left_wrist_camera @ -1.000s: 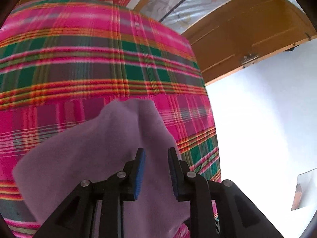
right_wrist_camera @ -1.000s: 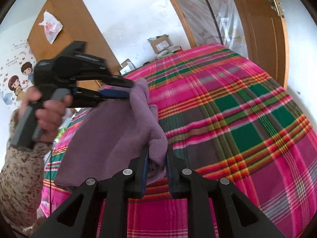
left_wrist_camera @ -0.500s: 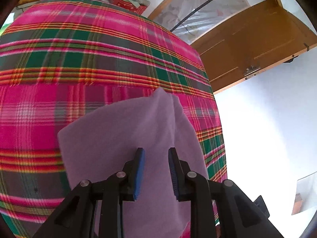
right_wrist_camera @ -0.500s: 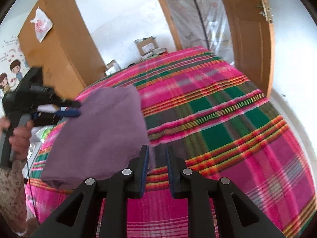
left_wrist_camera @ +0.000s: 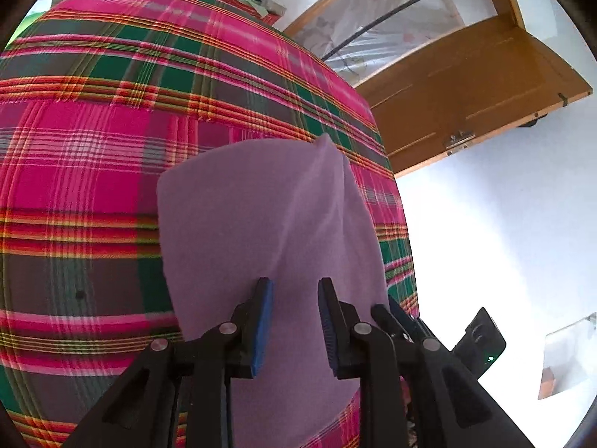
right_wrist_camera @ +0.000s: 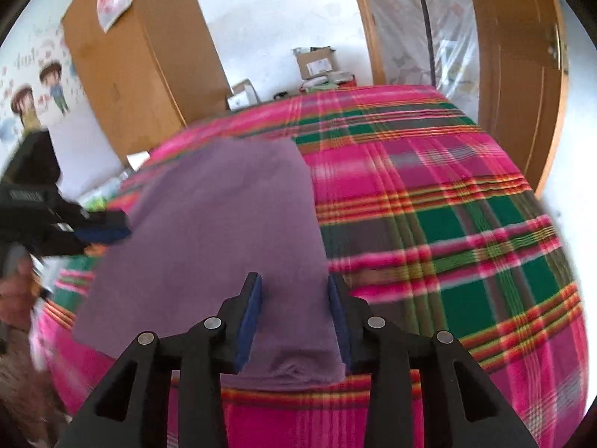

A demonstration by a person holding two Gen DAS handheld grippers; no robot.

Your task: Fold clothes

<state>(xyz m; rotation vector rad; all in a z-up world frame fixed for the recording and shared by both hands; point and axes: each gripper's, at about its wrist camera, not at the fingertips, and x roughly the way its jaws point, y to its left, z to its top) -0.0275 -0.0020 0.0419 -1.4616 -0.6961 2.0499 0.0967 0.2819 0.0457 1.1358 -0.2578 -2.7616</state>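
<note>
Near the plaid bed's [right_wrist_camera: 429, 194] front edge, folded purple cloth [right_wrist_camera: 224, 231] between both parted tongs [left_wrist_camera: 294, 321] [right_wrist_camera: 294, 317].

The black two-finger left gripper [left_wrist_camera: 294, 300] with blue pads points forward, jaws parted with a clear gap between them. The matching black right gripper [right_wrist_camera: 294, 296] is likewise spread wide. At the left edge of the right wrist view a person's hand [right_wrist_camera: 16, 280] (blurred) grips the left tool's handle.
</note>
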